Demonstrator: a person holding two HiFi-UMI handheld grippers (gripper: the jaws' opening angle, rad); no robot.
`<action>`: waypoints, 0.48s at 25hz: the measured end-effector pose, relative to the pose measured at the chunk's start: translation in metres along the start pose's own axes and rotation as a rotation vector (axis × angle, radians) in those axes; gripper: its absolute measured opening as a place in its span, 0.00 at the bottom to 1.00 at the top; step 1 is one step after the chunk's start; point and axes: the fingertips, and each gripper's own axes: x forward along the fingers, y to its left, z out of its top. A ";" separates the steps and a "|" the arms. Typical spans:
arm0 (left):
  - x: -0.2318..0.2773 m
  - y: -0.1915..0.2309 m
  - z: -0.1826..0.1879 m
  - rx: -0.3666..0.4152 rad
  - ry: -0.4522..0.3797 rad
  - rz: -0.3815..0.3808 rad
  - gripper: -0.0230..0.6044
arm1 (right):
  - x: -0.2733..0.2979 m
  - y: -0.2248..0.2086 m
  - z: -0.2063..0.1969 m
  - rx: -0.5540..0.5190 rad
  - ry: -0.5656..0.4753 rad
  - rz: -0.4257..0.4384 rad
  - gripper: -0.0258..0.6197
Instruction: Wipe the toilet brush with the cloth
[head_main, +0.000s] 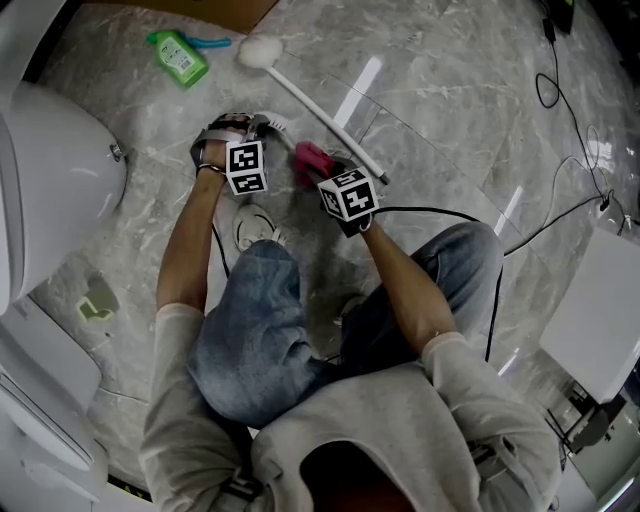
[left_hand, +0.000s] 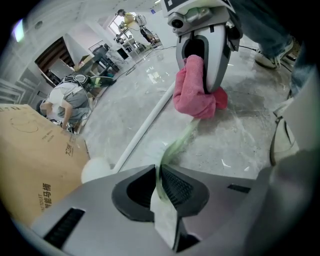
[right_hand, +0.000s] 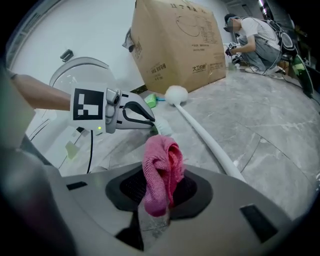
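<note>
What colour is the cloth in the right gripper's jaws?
Pink. The cloth shows best in the right gripper view, clamped in the right gripper.

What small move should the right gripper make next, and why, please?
Probably draw the pink cloth along the thin green-white strip: the right gripper is shut on the cloth, the left gripper pinches the strip, and the two seem to meet.

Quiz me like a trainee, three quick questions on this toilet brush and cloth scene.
1. True or false: the right gripper is shut on the crumpled pink cloth.
2. Fill in: the long white-handled toilet brush lies on the grey stone ___.
3. Which is nearer the brush's round head: A, the green plastic bottle, or B, the white toilet?
Key: 1 true; 2 floor; 3 A.
</note>
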 end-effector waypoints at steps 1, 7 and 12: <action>0.000 0.000 -0.001 0.001 0.003 -0.002 0.12 | -0.002 0.000 -0.001 0.002 -0.004 0.007 0.22; 0.002 0.002 0.001 0.011 0.017 -0.008 0.12 | -0.018 0.003 0.021 0.096 -0.141 0.056 0.22; 0.003 0.001 0.000 0.014 0.020 -0.011 0.12 | -0.027 -0.015 0.018 0.136 -0.156 0.001 0.22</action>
